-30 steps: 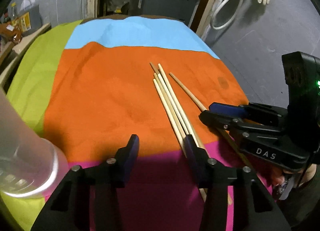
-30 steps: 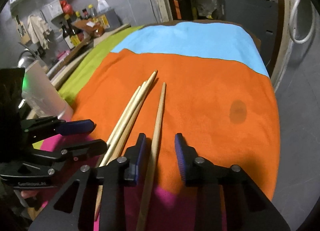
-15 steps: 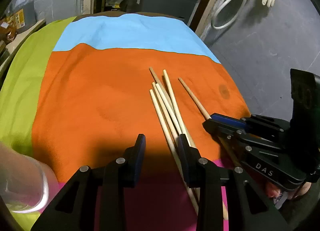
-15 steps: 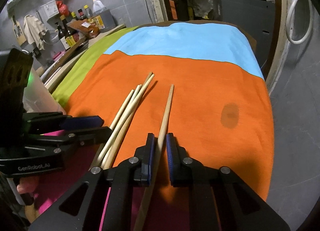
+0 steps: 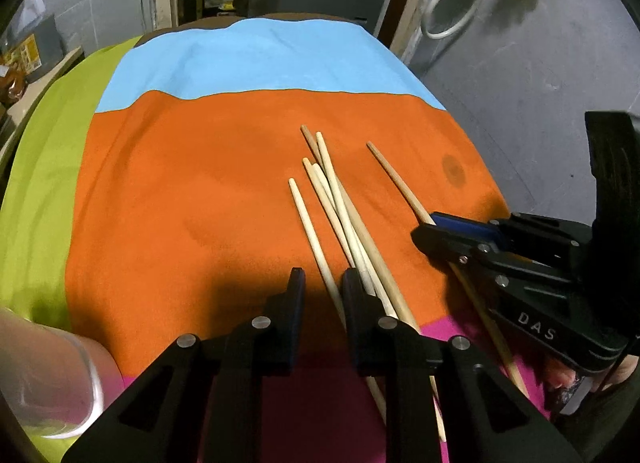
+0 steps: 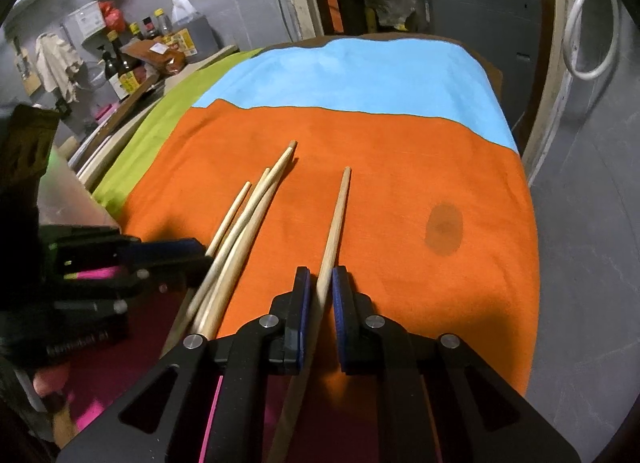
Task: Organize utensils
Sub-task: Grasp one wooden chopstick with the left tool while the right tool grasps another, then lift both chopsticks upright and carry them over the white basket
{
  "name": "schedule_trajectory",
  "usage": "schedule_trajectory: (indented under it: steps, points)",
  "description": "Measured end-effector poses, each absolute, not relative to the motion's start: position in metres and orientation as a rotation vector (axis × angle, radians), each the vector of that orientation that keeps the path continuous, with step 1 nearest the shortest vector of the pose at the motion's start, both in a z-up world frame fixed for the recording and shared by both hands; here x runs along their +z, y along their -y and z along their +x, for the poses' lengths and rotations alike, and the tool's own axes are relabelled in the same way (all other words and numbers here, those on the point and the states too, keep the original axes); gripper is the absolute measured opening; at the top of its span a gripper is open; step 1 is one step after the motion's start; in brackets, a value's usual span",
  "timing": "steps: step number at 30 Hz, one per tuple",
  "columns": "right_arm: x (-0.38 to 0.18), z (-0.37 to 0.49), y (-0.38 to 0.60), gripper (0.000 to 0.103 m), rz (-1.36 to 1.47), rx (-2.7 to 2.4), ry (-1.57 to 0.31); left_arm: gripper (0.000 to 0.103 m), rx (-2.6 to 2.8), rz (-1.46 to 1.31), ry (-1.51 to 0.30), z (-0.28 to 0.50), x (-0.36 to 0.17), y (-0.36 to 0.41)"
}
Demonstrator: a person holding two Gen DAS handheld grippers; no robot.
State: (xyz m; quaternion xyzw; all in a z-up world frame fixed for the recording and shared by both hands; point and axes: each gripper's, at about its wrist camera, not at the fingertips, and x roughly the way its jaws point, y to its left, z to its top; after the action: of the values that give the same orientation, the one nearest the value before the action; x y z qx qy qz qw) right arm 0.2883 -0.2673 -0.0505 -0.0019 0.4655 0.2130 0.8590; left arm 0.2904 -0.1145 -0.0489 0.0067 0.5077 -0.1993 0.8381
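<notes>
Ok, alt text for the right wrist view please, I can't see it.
The right claw is shut on a single wooden chopstick lying on the orange cloth. To its left lies a bundle of chopsticks, where the left claw is closing.

left tongs (image 5: pixel 322 287): black frame, silver screws | right tongs (image 6: pixel 321 290): black, blue pads, white "das" lettering

My right claw (image 6: pixel 321 283) is clamped on a single chopstick (image 6: pixel 336 223) lying on the orange cloth (image 6: pixel 380 167). Left of it, a bundle of chopsticks (image 6: pixel 244 231) fans out, with my left claw (image 6: pixel 176 253) at its near end. Bottles (image 6: pixel 120 71) crowd the far-left shelf.
</notes>
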Motion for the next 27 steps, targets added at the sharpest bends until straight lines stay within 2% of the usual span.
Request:
schedule_trajectory:
  steps: [3, 8, 16, 27]
  points:
    - [-0.050, 0.293, 0.266, 0.010, 0.026, 0.440, -0.995, 0.006, -0.418, -0.016, -1.092, 0.293, -0.049, 0.111]
    - [-0.048, 0.286, 0.263, 0.005, 0.059, 0.443, -0.993, 0.003, -0.407, -0.049, -1.092, 0.286, -0.045, 0.107]
    - [-0.028, 0.255, 0.268, 0.005, 0.142, 0.448, -0.881, 0.002, -0.394, -0.064, -0.994, 0.251, -0.025, 0.092]
    - [0.022, 0.194, 0.250, 0.005, 0.117, 0.422, -0.543, 0.002, -0.361, -0.080, -0.562, 0.185, 0.029, 0.074]
